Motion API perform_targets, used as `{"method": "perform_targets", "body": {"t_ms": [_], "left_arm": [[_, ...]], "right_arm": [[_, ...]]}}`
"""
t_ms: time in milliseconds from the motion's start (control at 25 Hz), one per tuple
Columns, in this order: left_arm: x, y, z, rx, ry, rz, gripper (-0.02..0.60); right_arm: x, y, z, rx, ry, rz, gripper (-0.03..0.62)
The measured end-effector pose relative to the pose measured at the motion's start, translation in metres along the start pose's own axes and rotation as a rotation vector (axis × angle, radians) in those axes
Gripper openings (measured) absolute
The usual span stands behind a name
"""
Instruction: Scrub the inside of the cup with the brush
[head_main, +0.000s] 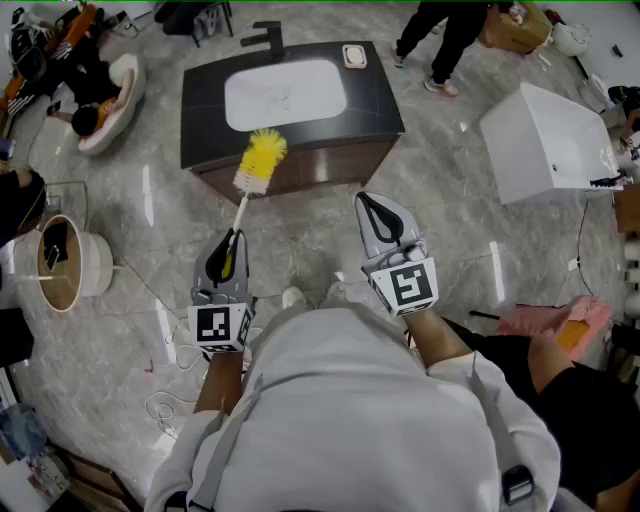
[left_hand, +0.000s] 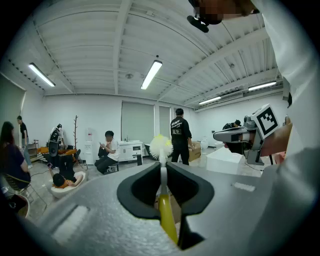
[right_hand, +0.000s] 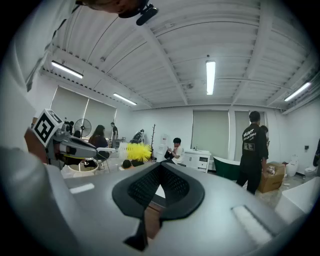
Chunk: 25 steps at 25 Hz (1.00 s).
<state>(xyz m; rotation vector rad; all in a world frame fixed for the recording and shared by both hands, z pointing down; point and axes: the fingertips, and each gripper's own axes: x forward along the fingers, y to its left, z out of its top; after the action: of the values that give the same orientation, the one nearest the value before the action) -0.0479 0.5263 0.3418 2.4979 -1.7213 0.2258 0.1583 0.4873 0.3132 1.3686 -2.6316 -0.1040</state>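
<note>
Left gripper (head_main: 226, 258) clamps brush (head_main: 259, 160); right gripper (head_main: 381, 218) closed, empty.

Brush (head_main: 262, 158) sits in my left gripper (head_main: 230, 240), head pointing at the sink counter (head_main: 200, 100) ahead of me. My right gripper (head_main: 379, 212) is beside the left one, on its right. Large box (head_main: 545, 140) on the floor far right, round bin (head_main: 85, 265) on the floor far left.

Head view looks steeply down; both gripper views face level, sharing the brush (left_hand: 161, 146).
</note>
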Motion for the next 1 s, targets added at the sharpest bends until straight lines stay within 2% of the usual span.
{"method": "perform_targets", "body": {"t_ms": [320, 560, 1000], "left_arm": [[0.007, -0.002, 0.001, -0.004, 0.0, 0.004, 0.048], [0.014, -0.004, 0.001, -0.003, 0.006, 0.011, 0.048], [0.04, -0.021, 0.009, -0.004, 0.01, 0.055, 0.048]], "right_arm": [[0.006, -0.005, 0.002, -0.013, -0.004, 0.005, 0.003], [0.006, -0.013, -0.006, 0.03, -0.005, 0.01, 0.005], [-0.001, -0.042, -0.018, 0.038, -0.008, 0.061, 0.005]]}}
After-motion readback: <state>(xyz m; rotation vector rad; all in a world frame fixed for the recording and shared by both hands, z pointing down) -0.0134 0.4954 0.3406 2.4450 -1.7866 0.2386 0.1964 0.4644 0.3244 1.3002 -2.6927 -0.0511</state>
